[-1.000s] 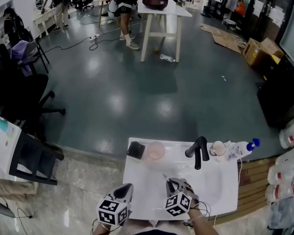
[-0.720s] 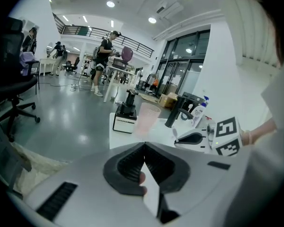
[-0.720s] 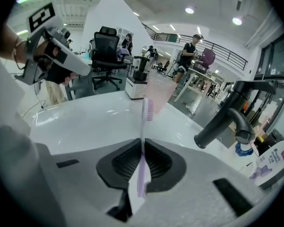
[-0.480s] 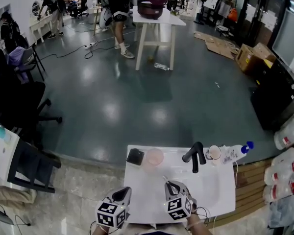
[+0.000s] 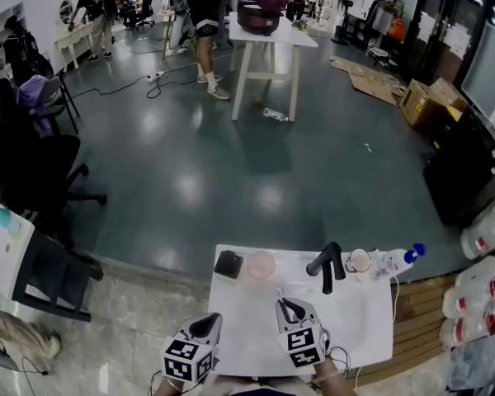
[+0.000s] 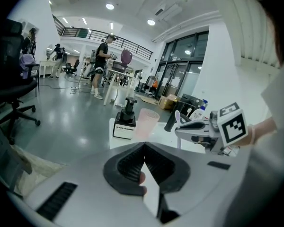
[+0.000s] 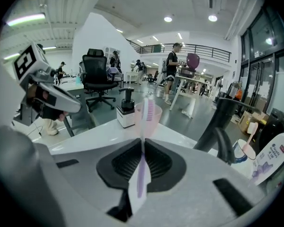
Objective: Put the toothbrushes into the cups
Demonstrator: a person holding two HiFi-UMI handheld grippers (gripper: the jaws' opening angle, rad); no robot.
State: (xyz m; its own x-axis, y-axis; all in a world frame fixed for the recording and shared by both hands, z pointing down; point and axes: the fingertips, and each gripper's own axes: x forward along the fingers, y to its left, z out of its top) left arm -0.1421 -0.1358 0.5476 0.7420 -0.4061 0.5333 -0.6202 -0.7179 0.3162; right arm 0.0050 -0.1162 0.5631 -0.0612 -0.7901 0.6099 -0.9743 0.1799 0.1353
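At the lower edge of the head view, the left gripper (image 6: 144, 148) hangs with its jaws pressed together on nothing. Just to its right, the right gripper (image 5: 286, 307) is clamped on a white and purple toothbrush (image 7: 142, 126), gripped by the handle so the bristle end stands up past the jaws. Both sit over the near part of the white sink counter (image 5: 239, 320).

Further back, along the counter's far edge, a pink cup (image 5: 261, 264) stands just beside a black soap dispenser (image 5: 228, 263). In the right gripper view the brush head lines up with this cup. Right of the black faucet (image 5: 327, 264), a second cup (image 5: 360, 260) already has a brush in it.

The step in hand looks like carrying the brush to the pink cup. Next it must reach over the rim, tip the brush in and open the jaws.
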